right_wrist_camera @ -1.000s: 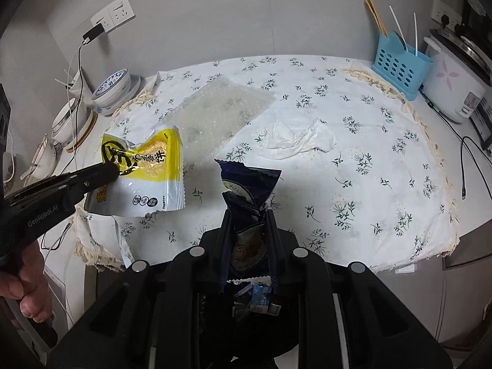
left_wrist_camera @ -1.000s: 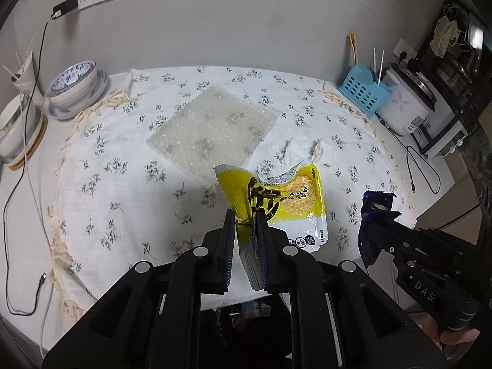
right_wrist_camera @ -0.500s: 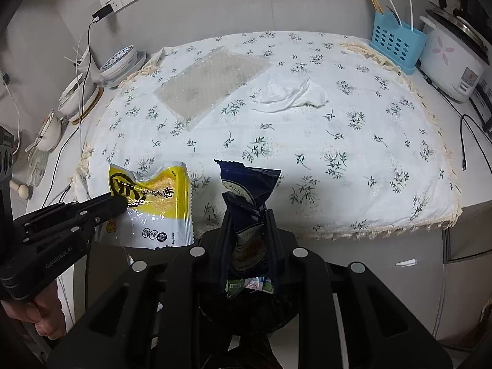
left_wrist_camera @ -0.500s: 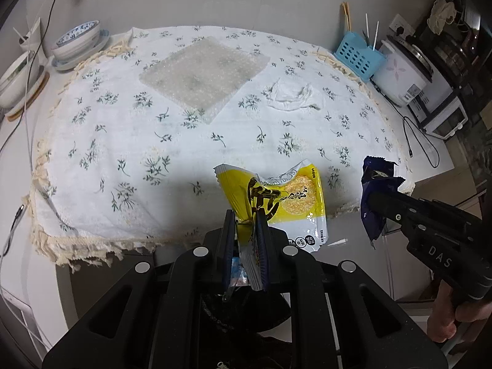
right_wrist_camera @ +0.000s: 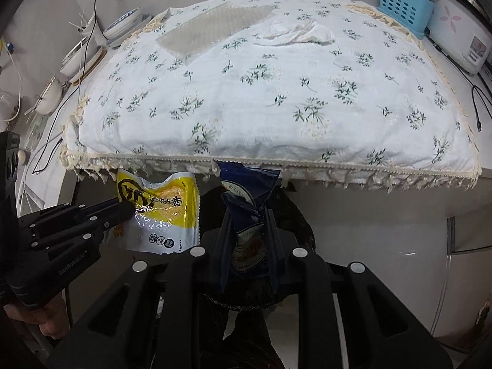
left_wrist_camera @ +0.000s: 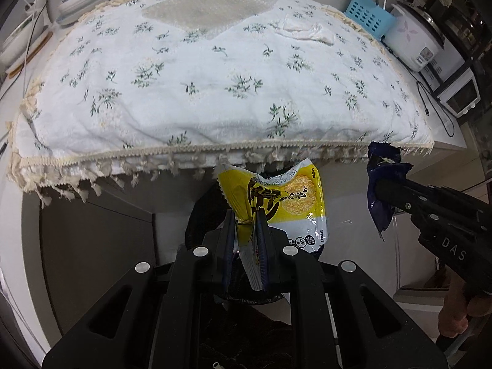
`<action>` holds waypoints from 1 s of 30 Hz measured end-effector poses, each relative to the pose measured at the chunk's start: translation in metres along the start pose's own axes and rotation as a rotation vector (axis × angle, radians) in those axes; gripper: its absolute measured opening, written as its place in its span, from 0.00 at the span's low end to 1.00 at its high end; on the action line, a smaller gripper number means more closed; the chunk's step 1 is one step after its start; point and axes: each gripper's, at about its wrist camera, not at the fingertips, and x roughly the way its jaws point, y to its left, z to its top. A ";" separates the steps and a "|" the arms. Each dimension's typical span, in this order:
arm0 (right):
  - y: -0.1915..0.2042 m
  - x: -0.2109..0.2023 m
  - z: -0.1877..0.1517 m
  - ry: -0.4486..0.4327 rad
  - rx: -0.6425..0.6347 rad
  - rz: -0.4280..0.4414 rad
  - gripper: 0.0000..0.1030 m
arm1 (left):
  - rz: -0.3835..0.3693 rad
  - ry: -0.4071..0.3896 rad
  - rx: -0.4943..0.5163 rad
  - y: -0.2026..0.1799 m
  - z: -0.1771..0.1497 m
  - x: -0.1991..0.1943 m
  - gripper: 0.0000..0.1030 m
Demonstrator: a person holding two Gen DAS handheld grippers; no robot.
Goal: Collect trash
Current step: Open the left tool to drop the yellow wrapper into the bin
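Note:
My left gripper [left_wrist_camera: 244,215] is shut on a yellow snack wrapper [left_wrist_camera: 286,203], held below the table's front edge over a dark bin [left_wrist_camera: 203,212] lined with a black bag. My right gripper [right_wrist_camera: 246,212] is shut on a dark blue snack wrapper [right_wrist_camera: 246,190], also over the dark bin [right_wrist_camera: 295,224]. In the left wrist view the right gripper [left_wrist_camera: 379,189] and the blue wrapper [left_wrist_camera: 381,166] show at the right. The right wrist view has the left gripper [right_wrist_camera: 129,210] and the yellow wrapper [right_wrist_camera: 166,212] at the left. On the table lie a crumpled white tissue [right_wrist_camera: 292,32] and a bubble-wrap sheet [right_wrist_camera: 212,26].
The table [right_wrist_camera: 338,117] carries a white floral cloth with a fringed hem. A blue basket [right_wrist_camera: 402,3] and a rice cooker [right_wrist_camera: 461,37] stand at its far right. Bowls [right_wrist_camera: 123,23] and cables [right_wrist_camera: 92,9] sit at the far left. A person's hands [left_wrist_camera: 458,310] hold both grippers.
Both grippers, each still holding its wrapper, have pulled back from over the table and sunk below its front edge, ending over the dark bin.

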 end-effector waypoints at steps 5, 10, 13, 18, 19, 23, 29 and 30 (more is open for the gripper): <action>-0.005 0.018 -0.018 0.035 -0.009 -0.011 0.18 | 0.018 0.042 -0.003 0.000 -0.019 0.027 0.13; -0.013 0.031 -0.030 0.065 0.007 -0.014 0.18 | 0.043 0.076 0.002 -0.001 -0.032 0.051 0.13; -0.019 0.036 -0.035 0.076 0.023 -0.019 0.18 | 0.060 0.077 0.015 -0.004 -0.035 0.062 0.13; -0.027 0.048 -0.045 0.099 0.039 -0.026 0.18 | 0.059 0.094 0.027 -0.011 -0.035 0.084 0.13; -0.029 0.051 -0.047 0.106 0.043 -0.030 0.18 | 0.059 0.099 0.026 -0.011 -0.036 0.088 0.13; -0.032 0.058 -0.053 0.125 0.055 -0.041 0.18 | 0.060 0.116 0.040 -0.018 -0.036 0.104 0.14; -0.036 0.065 -0.058 0.147 0.057 -0.051 0.18 | 0.043 0.097 0.064 -0.030 -0.037 0.105 0.40; -0.036 0.065 -0.058 0.147 0.058 -0.049 0.18 | 0.044 0.083 0.062 -0.030 -0.036 0.102 0.51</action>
